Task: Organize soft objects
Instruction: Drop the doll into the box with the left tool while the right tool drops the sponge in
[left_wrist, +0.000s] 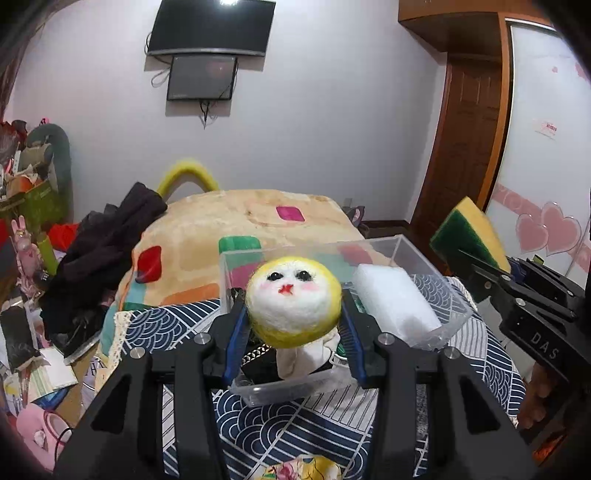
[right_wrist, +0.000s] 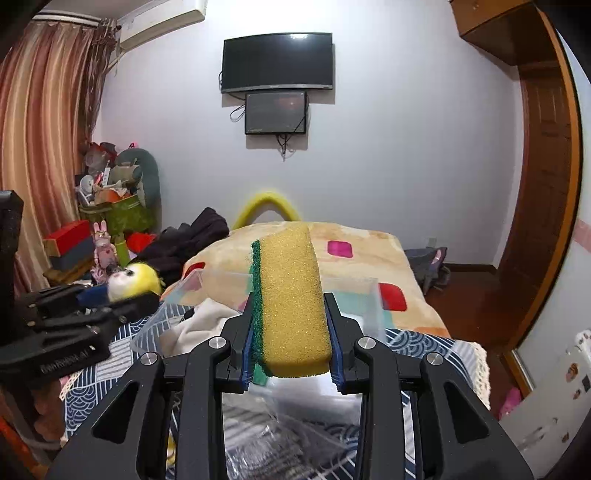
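The left gripper (left_wrist: 293, 314) pinches a felted doll head (left_wrist: 293, 301), yellow and white, held just above the near end of the clear plastic bin (left_wrist: 436, 325) on the patterned bedspread (left_wrist: 258, 417). A white foam block (left_wrist: 395, 304) already lies in the bin's right side. The right gripper (right_wrist: 290, 343) clamps a yellow-green scouring sponge (right_wrist: 290, 295), long axis pointing forward, above the bin. The doll head looks nearer to release.

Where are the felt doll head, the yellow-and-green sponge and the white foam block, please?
felt doll head (left_wrist: 293, 301): left wrist view, on its white face.
yellow-and-green sponge (right_wrist: 293, 306): right wrist view, on its yellow side.
white foam block (left_wrist: 393, 301): left wrist view, on its top face.
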